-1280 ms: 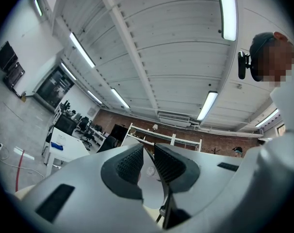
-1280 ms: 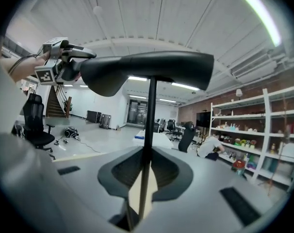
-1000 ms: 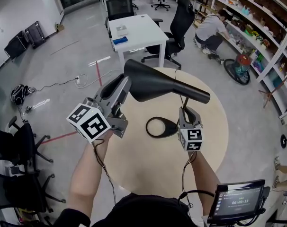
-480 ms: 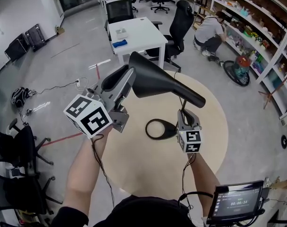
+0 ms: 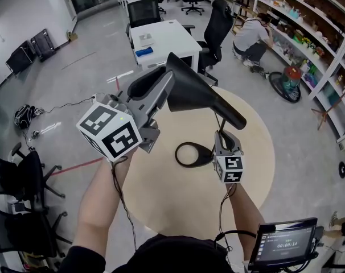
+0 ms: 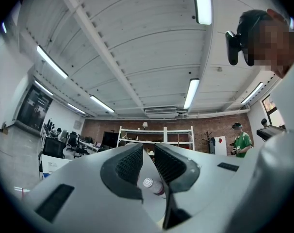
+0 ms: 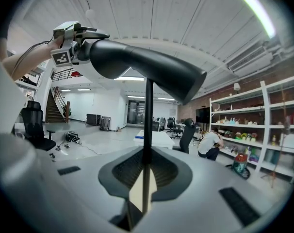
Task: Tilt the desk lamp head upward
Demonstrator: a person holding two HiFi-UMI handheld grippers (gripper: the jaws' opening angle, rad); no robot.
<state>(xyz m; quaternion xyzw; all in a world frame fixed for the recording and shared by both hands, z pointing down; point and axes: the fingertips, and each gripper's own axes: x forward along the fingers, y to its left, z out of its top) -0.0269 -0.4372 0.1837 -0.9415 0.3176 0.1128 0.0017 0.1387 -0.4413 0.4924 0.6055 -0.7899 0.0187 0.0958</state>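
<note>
A black desk lamp stands on a round wooden table (image 5: 172, 201). Its ring base (image 5: 192, 154) rests on the tabletop. Its long cone-shaped head (image 5: 201, 92) slopes up toward its wide end at the left. My left gripper (image 5: 161, 84) is shut on the rim of that wide end, and in the left gripper view the rim passes between the pads (image 6: 130, 164) of the left gripper (image 6: 148, 161). The right gripper (image 5: 225, 134) is shut on the thin upright stem (image 7: 147, 110), just above the base. In the right gripper view the lamp head (image 7: 142, 64) looms above the right gripper (image 7: 146, 171).
Behind the table stand a white desk (image 5: 161, 36) and black office chairs (image 5: 218, 21). A person (image 5: 253, 33) crouches by the shelves (image 5: 309, 33) at the right. More chairs (image 5: 19, 175) are at the left. A small screen (image 5: 283, 243) sits at the lower right.
My left gripper has risen and rolled, lifting the wide end of the lamp head so that it tilts more steeply. The right gripper and the stem have stayed put.
</note>
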